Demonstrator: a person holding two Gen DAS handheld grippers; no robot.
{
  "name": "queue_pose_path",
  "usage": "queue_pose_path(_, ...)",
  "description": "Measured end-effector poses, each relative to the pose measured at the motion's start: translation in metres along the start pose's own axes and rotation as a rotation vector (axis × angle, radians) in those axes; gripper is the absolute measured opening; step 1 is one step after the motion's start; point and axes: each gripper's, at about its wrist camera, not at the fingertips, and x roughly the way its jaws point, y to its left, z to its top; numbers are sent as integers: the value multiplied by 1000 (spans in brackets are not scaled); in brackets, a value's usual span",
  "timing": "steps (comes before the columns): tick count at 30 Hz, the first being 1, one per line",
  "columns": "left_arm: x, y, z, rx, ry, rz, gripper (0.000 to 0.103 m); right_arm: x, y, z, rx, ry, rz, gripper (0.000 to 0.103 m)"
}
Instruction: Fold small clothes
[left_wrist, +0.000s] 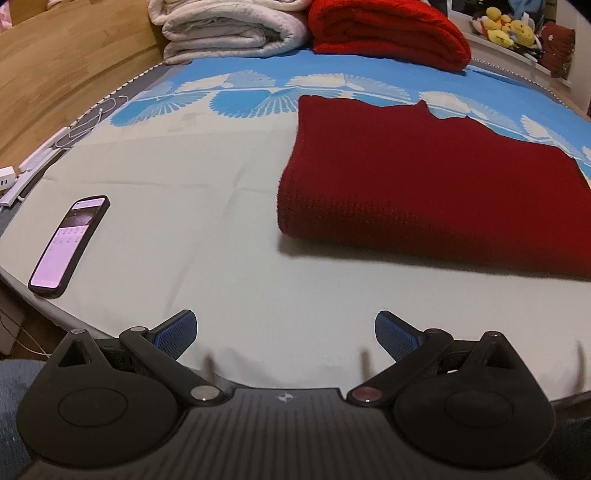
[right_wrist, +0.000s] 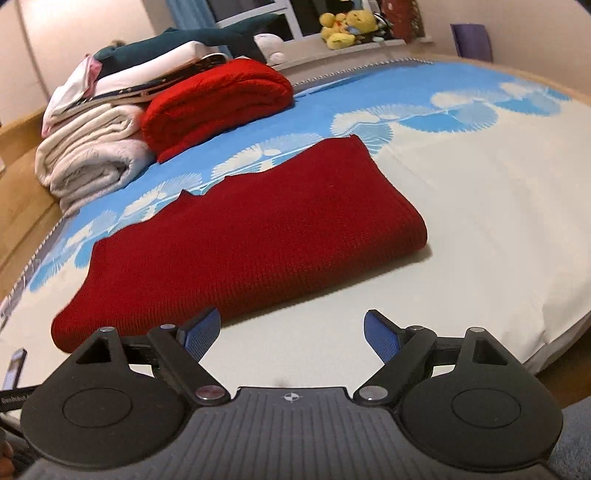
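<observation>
Right wrist view: your right gripper (right_wrist: 291, 334) and left gripper (left_wrist: 285, 332) hang spread and empty near the folded dark red knit (right_wrist: 258, 236), so this fold looks finished; next, set it aside.

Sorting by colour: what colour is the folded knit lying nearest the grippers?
Dark red knit, clearest in the right wrist view.

Dark red garment (left_wrist: 424, 184): knitted cloth, ribbed waffle texture, matt. Bed sheet (left_wrist: 184, 221): smooth woven cloth, matt, faint creases. Red blanket (left_wrist: 384, 33): coarse knit. White blanket (left_wrist: 229, 33): soft, fleecy. Headboard (left_wrist: 55, 74): wood, satin grain. Phone (left_wrist: 68, 245): glossy screen, matt case. Gripper pads (right_wrist: 382, 338): blue, finely textured; gripper bodies matt black plastic with metal pins.
</observation>
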Motion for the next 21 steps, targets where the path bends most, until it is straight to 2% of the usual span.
queue_pose_path(7,3,0,1,3,-4,-4,103,0,-7,-2,35,9,-21,86)
queue_pose_path(17,11,-9,6,25,-2,-29,103,8,-4,-1,37,27,-6,86)
queue_pose_path(21,14,-13,8,28,3,-44,103,16,-10,2,81,58,4,86)
